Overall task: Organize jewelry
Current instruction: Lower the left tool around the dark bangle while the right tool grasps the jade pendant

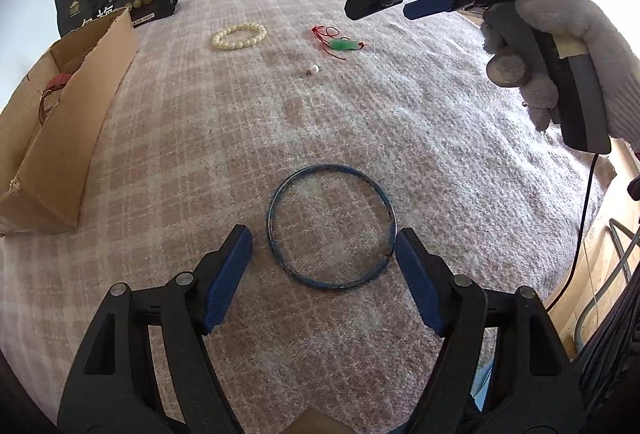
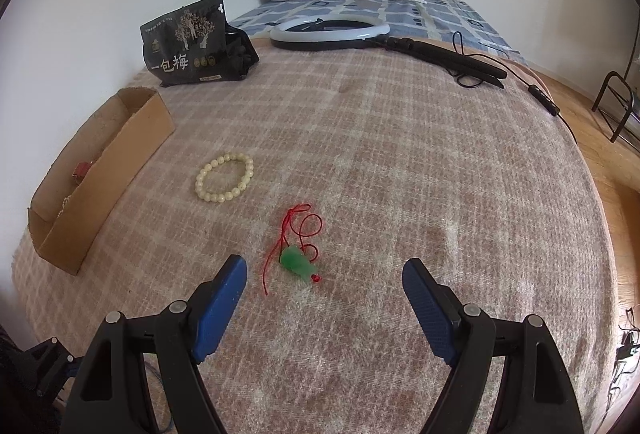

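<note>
The left gripper (image 1: 323, 244) is wide open around the blue ring (image 1: 332, 226), ready to grab it; the right gripper (image 2: 325, 276) is wide open and empty near the green charm (image 2: 295, 261); the box (image 2: 100, 189) waits far left.

Plaid blanket (image 2: 400, 161), bangle (image 1: 332, 226), bead bracelet (image 2: 224, 175), pendant (image 2: 296, 262)

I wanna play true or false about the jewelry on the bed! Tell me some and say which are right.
1. The blue bangle lies flat between the left gripper's open fingers. True.
2. The right gripper holds the green pendant. False: its fingers are open and the pendant lies on the blanket.
3. The bead bracelet is in the box. False: it lies on the blanket beside it.
4. The pendant has a red cord. True.
</note>
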`<state>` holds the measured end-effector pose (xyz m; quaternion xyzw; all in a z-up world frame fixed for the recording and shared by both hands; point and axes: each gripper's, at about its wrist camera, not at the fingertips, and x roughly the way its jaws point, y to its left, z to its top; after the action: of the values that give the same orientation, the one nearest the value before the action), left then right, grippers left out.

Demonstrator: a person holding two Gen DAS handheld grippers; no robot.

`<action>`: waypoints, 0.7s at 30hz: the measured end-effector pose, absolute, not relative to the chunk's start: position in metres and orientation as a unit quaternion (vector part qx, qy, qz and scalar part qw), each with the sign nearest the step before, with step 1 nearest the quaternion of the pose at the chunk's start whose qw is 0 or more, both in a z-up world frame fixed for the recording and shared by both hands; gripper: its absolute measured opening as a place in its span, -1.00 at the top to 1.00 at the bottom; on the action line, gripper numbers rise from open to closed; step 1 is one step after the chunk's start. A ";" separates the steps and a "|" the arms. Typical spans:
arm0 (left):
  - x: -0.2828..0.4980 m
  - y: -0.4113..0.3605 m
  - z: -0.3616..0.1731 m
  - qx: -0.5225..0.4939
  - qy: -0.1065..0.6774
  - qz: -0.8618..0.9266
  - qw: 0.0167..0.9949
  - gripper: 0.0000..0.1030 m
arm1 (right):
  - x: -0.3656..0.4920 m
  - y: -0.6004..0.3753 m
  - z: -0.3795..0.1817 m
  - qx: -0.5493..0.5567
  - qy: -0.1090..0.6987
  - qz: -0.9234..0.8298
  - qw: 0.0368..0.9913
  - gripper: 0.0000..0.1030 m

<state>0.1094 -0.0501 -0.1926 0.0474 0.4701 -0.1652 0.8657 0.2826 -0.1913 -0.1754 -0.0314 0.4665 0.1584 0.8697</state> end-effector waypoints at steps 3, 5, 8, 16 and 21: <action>0.108 -0.055 -0.195 0.057 0.465 -0.166 0.867 -0.62 | 0.283 -0.191 -0.176 -0.031 0.467 0.161 0.869 -0.59; 0.107 -0.058 -0.197 0.069 0.463 -0.162 0.868 -0.67 | 0.283 -0.191 -0.176 -0.029 0.467 0.163 0.869 -0.59; 0.109 -0.059 -0.198 0.068 0.462 -0.153 0.871 -0.75 | 0.284 -0.191 -0.176 -0.027 0.467 0.164 0.868 -0.60; 0.120 -0.051 -0.201 0.043 0.472 -0.137 0.870 -0.82 | 0.289 -0.188 -0.187 -0.025 0.480 0.181 0.858 -0.62; 0.123 -0.049 -0.202 0.036 0.476 -0.141 0.867 -0.84 | 0.296 -0.176 -0.196 -0.040 0.489 0.189 0.851 -0.62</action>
<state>0.1227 -0.0488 -0.2023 0.0359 0.4763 -0.1408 0.8672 0.2960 -0.1762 -0.1957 -0.0402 0.4891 0.1885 0.8507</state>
